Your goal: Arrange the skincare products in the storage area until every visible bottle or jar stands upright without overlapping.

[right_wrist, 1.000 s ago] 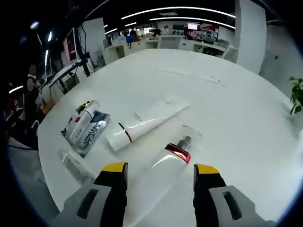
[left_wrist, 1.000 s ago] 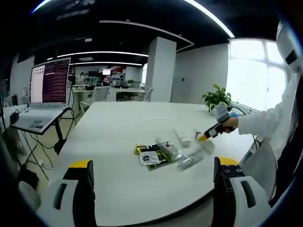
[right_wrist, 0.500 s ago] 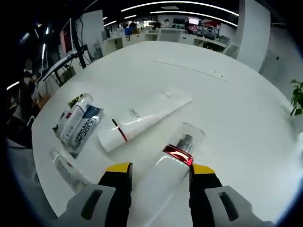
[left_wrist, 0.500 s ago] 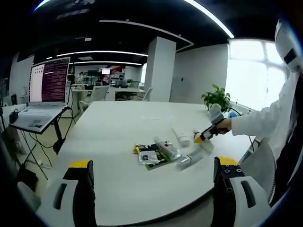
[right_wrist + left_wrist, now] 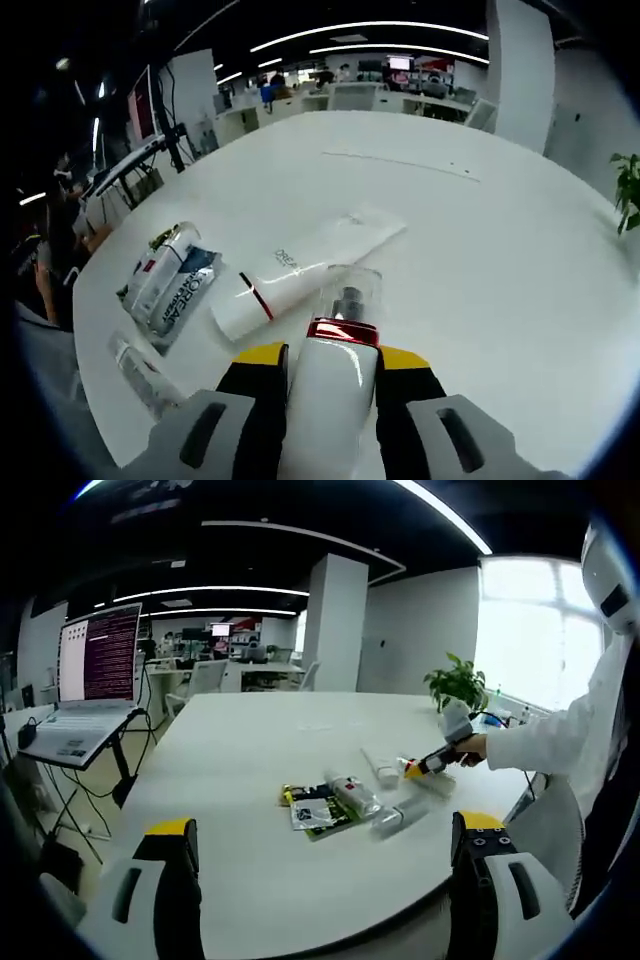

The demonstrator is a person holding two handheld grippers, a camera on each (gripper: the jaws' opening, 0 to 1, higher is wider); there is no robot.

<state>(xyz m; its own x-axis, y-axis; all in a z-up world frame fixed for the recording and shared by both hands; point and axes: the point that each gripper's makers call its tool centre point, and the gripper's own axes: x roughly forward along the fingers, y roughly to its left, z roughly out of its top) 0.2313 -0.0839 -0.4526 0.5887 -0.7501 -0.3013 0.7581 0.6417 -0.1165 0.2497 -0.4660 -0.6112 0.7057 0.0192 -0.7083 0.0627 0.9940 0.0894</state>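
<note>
So the right gripper (image 5: 325,362) has its two yellow-tipped jaws clamped on a white pump bottle (image 5: 330,385), the one with a red band and a clear cap pointing away from the camera. The bottle looks tilted forward rather than upright, and I can't tell if its far end is touching the white table (image 5: 500,260) or just above it. Just past it lies a long white tube (image 5: 300,272) flat on the table, angled from near left to far right. Further left there's a sachet pack (image 5: 185,290) with dark print and a white-and-red tube (image 5: 160,268) lying across it. Nearer the table edge on the left is a small clear bottle (image 5: 140,365), also lying down.

From the left gripper view, the left gripper (image 5: 325,850) hangs back from the near edge of the table (image 5: 250,770) with its jaws wide apart and nothing between them. The whole bunch of products sits right of centre: the sachet pack (image 5: 315,812), the white-and-red tube (image 5: 352,793), the clear bottle (image 5: 398,814) and the white tube (image 5: 380,768) beyond them, all lying flat. The right gripper (image 5: 432,763) comes in from the right, held by a person in a white sleeve (image 5: 535,750), right over the far right end of the group.

Background stuff: a laptop (image 5: 85,695) on a stand to the far left, and a potted plant (image 5: 460,685) near the window on the right.
</note>
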